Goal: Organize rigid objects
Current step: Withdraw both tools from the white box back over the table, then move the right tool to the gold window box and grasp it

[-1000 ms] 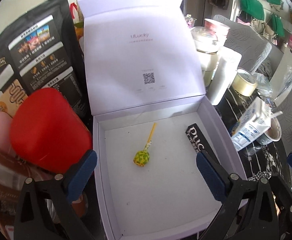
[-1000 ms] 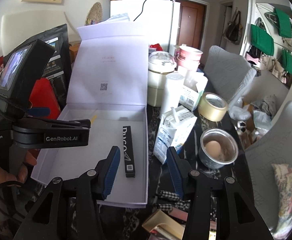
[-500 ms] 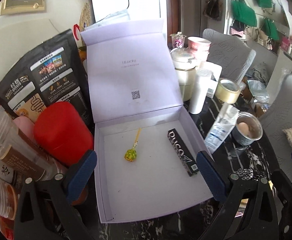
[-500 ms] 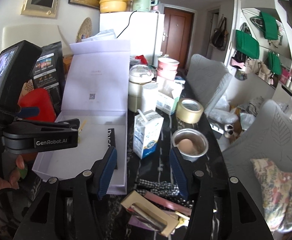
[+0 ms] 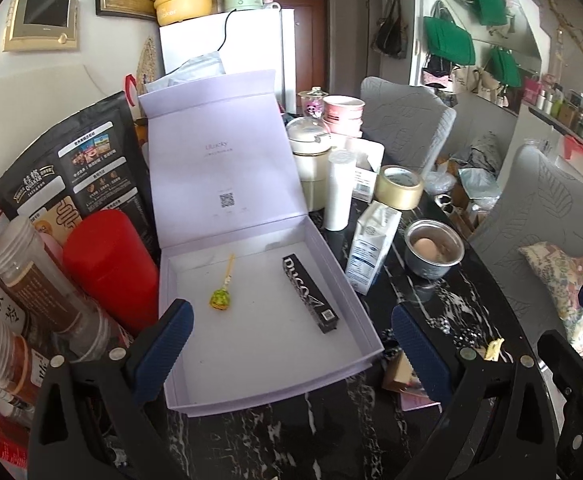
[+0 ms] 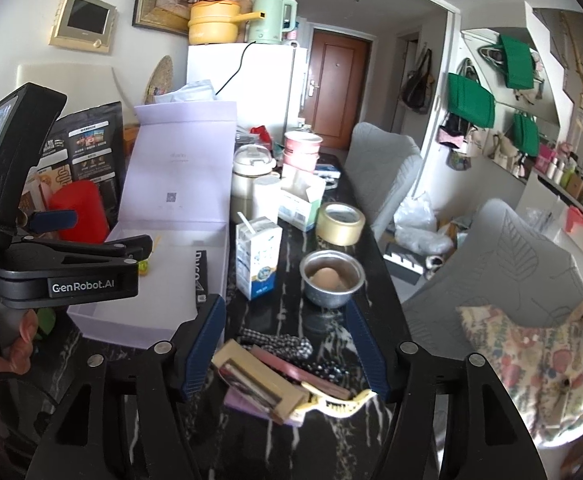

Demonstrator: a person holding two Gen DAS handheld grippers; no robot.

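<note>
An open lavender box (image 5: pixel 259 336) with its lid upright holds a green lollipop (image 5: pixel 220 299) and a long black carton (image 5: pixel 309 294). My left gripper (image 5: pixel 291 316) hangs open above the box's near edge, with nothing between its fingers. In the right wrist view the same box (image 6: pixel 159 320) lies at the left, with the black carton (image 6: pixel 200 276) along its right wall. My right gripper (image 6: pixel 285 312) is opening, empty, over a pile of small cartons (image 6: pixel 259 376) and a yellow hair clip (image 6: pixel 339 402) on the black marble table.
A milk carton (image 6: pixel 257 256), a metal bowl holding an egg (image 6: pixel 331 280) and a tape roll (image 6: pixel 339 224) stand right of the box. A red canister (image 5: pixel 107 264), jars and a black bag crowd its left side. Grey chairs (image 6: pixel 491 280) line the table's right edge.
Both grippers have drawn back and risen, so the box looks smaller and farther away. The right jaws have widened. The lollipop and the black carton stay where they lay.
</note>
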